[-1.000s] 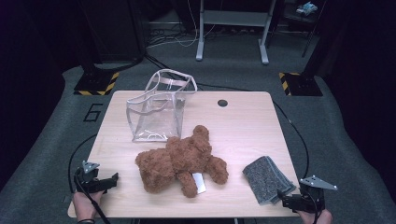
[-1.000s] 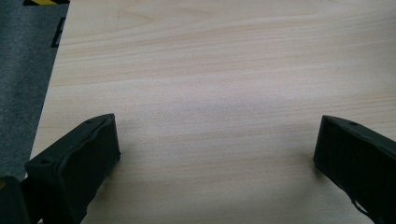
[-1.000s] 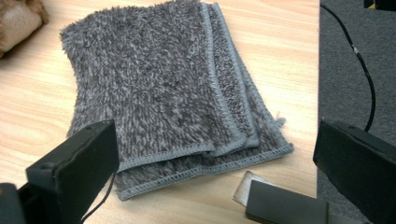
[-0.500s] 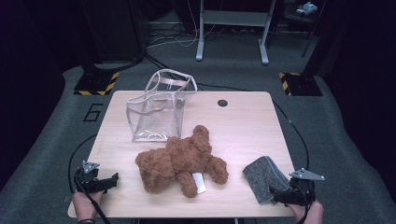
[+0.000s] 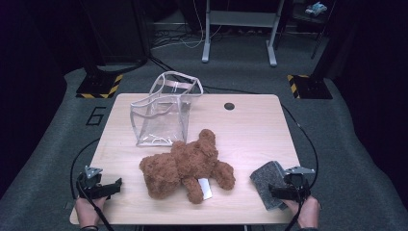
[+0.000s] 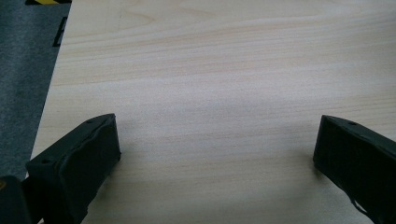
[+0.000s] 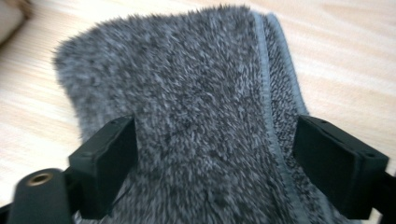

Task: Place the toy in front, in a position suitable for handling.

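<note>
High view: the grey fuzzy cloth [image 5: 267,184] is lying at the table [image 5: 250,125] near-right corner, beside the brown teddy bear [image 5: 185,166]; a clear bag [image 5: 161,113] is standing behind.

Left gripper view: the left hand-held gripper [image 6: 217,154] is resting with jaws apart over bare wood.

Right gripper view: the right hand-held gripper [image 7: 215,158], jaws just closing, is straddling the cloth, not yet pressing.

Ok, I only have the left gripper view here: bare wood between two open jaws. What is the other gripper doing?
Observer: The right gripper straddles a grey fuzzy cloth at the near right corner of the table. Its jaws have just been closing, with the cloth between them but not yet pinched.
Operator: Anything else on there?
Observer: A brown teddy bear lies in the middle.
Operator: And behind it?
Observer: A clear plastic bag stands open.
</note>
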`<control>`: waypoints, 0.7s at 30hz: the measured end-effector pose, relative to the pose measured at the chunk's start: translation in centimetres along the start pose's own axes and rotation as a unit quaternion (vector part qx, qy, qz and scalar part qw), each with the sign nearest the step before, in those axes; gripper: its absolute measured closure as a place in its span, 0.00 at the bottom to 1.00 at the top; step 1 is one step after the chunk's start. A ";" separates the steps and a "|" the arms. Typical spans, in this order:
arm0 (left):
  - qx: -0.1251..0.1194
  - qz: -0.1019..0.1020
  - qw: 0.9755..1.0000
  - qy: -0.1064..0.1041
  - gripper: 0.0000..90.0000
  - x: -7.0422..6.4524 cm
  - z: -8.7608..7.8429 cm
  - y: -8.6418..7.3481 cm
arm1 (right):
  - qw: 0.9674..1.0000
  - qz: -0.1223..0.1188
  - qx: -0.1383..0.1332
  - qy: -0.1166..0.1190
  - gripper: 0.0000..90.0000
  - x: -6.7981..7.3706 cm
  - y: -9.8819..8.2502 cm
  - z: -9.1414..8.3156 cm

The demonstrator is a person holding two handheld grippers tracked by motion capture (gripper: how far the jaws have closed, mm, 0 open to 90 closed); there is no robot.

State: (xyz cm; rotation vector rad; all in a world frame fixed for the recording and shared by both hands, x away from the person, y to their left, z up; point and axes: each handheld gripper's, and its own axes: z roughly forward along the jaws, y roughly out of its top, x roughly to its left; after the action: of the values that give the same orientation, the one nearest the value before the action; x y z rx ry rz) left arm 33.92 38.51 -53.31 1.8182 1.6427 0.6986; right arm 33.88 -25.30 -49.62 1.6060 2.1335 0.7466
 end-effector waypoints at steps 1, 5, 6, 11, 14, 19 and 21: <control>0.000 0.000 1.000 0.000 0.00 0.0 0.0 0.0 | 1.000 -0.001 0.005 0.003 0.19 0.0 0.0 0.3; -0.001 0.000 1.000 0.001 0.00 0.0 0.0 0.0 | 1.000 0.002 0.015 -0.001 0.26 0.0 -0.1 1.0; -0.002 -0.001 1.000 0.001 0.00 0.0 0.0 0.0 | 1.000 0.007 0.016 -0.002 0.29 0.0 0.0 1.0; -0.002 -0.002 1.000 0.004 0.00 0.0 0.0 0.0 | 1.000 0.001 0.012 -0.001 0.49 0.1 -0.2 0.9; -0.001 -0.002 1.000 0.003 0.01 0.0 0.0 0.0 | 1.000 0.007 0.009 0.002 0.66 0.1 -0.1 0.7; 0.000 -0.003 1.000 0.003 0.01 0.0 0.0 0.0 | 1.000 0.013 -0.003 0.003 0.80 0.0 -0.1 0.6; 0.000 -0.003 1.000 0.003 0.01 0.0 0.0 0.0 | 1.000 0.018 -0.011 0.003 0.81 0.0 -0.1 0.5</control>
State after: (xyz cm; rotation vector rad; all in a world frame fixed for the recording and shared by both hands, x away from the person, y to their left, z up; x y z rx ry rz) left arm 33.90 38.53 -53.27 1.8115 1.6515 0.7036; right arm 34.08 -25.21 -50.06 1.6354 2.0978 0.7841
